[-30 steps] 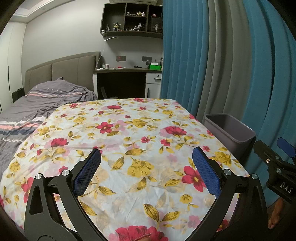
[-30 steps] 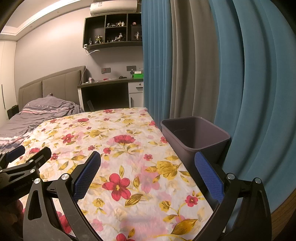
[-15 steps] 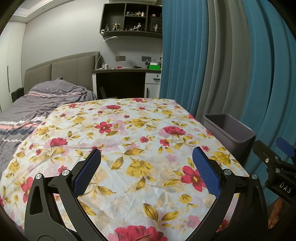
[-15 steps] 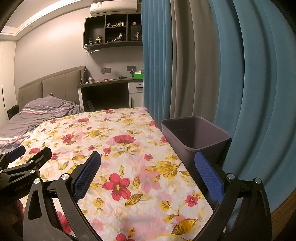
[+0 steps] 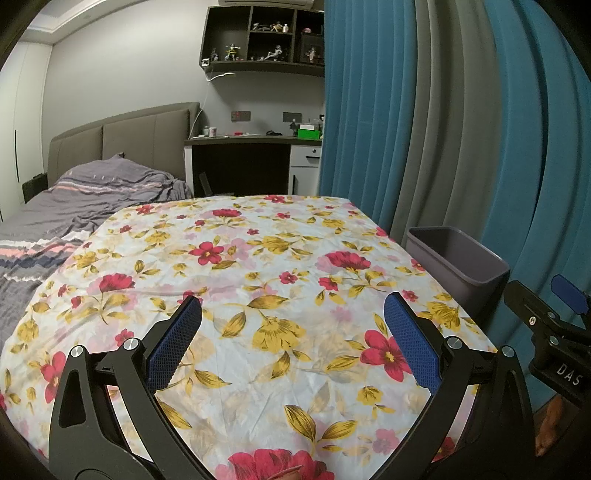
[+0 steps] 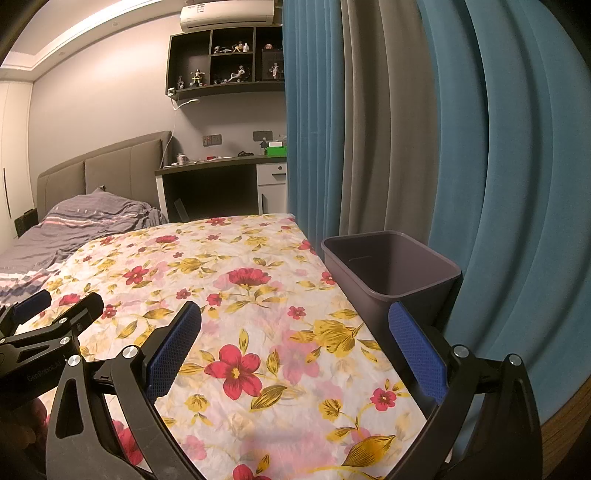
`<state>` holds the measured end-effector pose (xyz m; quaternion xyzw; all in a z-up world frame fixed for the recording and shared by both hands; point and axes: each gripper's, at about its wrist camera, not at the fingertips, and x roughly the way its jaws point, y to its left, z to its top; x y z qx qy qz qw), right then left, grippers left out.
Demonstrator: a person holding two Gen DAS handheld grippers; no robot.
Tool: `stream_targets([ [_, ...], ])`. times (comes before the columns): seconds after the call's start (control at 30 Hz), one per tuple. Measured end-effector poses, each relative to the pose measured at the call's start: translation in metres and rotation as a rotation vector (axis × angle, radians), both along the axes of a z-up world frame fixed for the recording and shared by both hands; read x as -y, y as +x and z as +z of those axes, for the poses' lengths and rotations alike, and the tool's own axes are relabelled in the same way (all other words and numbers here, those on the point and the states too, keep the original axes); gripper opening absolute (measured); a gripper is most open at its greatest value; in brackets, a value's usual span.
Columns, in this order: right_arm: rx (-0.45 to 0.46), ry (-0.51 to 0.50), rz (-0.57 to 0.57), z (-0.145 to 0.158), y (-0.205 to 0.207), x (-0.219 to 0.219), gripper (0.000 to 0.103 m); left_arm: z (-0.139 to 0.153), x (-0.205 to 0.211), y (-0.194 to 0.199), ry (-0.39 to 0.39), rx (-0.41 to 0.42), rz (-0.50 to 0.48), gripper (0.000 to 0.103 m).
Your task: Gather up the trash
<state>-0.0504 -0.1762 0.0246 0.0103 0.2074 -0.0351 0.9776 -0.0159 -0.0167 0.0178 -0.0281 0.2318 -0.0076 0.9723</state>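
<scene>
A grey plastic bin (image 5: 458, 258) (image 6: 391, 269) stands beside the right edge of a table under a floral cloth (image 5: 258, 280) (image 6: 236, 295); its inside looks dark and bare. No trash shows on the cloth in either view. My left gripper (image 5: 293, 314) hovers open over the near part of the cloth, nothing between its blue pads. My right gripper (image 6: 295, 321) is open too, near the cloth's right edge, its right finger (image 6: 413, 347) in front of the bin's near wall. Each gripper shows at the side of the other's view.
Blue and grey curtains (image 5: 443, 129) hang close behind the bin. A bed with grey striped bedding (image 5: 74, 206) lies left of the table. A desk (image 5: 251, 155) and a shelf of figurines (image 5: 258, 33) stand at the far wall.
</scene>
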Motion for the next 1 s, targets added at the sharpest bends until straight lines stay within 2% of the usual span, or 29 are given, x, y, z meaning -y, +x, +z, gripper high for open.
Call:
stream_targets([
  [1.0,0.002,0.000,0.002,-0.0002,-0.0001,0.0006,0.097,-0.0006,0.0038,-0.0007,-0.009,-0.004,-0.005,0.098],
])
